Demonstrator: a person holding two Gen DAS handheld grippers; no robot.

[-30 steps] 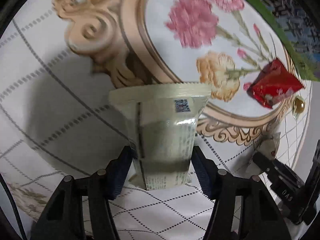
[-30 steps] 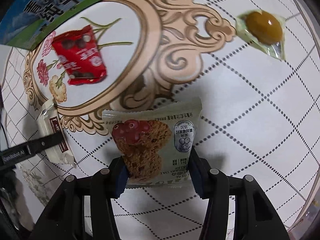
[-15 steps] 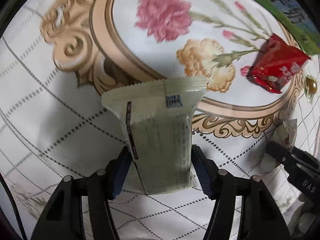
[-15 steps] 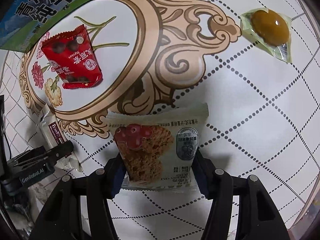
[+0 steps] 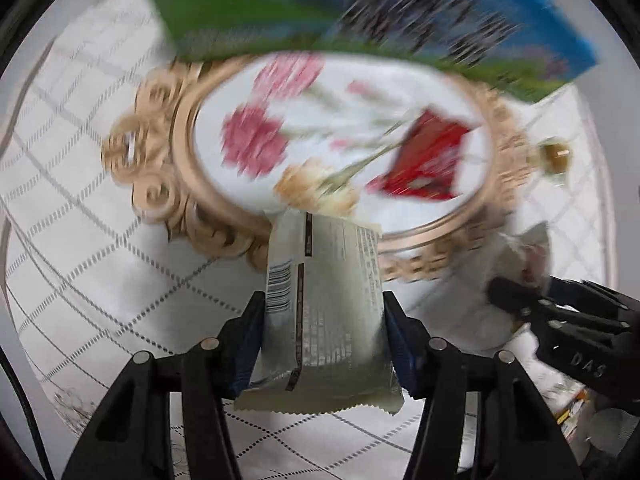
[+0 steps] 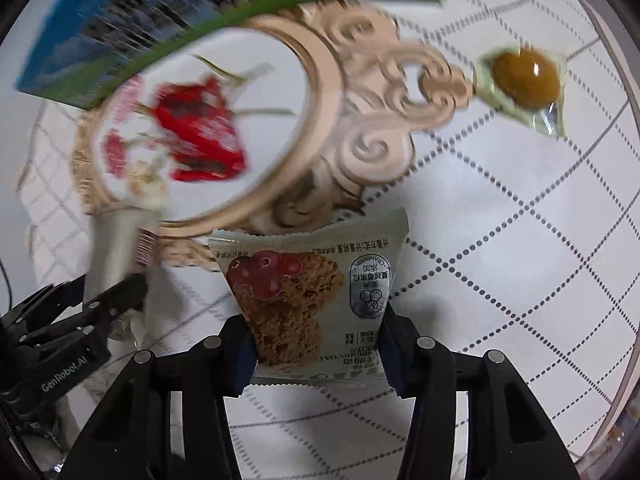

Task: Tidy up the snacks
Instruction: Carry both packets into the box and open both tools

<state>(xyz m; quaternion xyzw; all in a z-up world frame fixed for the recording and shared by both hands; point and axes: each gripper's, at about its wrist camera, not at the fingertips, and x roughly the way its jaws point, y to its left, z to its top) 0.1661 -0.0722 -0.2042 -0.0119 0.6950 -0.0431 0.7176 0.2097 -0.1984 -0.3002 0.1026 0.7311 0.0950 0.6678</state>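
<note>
Holding a pale packet (image 5: 324,304) each, both grippers hang over the patterned desk (image 5: 100,240), and the coming move likely turns on the box (image 5: 360,12) lying straight ahead of both sets of fingers, past the oval flower medallion.

On the left, the left gripper (image 5: 324,344) points down with its fingers clenched on the packet, which shows its printed back and barcode. The packet's long axis runs along the fingers, its far end sticking out toward the medallion and its crimped near end hanging below the pads. These fingers have just been closing a little, with the packet between them. Ahead and to the right of them a red pack (image 5: 424,160) lies on the medallion, and farther right a small amber sweet (image 5: 554,154) sits near the desk edge.

On the right, the right gripper (image 6: 316,352) grasps a cookie packet (image 6: 316,300) with a cranberry-and-oat picture facing the camera. It too stands lengthwise between the fingers, which have just been closing on it. Ahead and left of these fingers is the red pack; ahead and right, well apart, lies the amber sweet in its clear wrapper.

Neither gripper looks clearly nearer the box. Both packets appear lifted clear of the desk, so carrying them forward is probably the step in hand.
</note>
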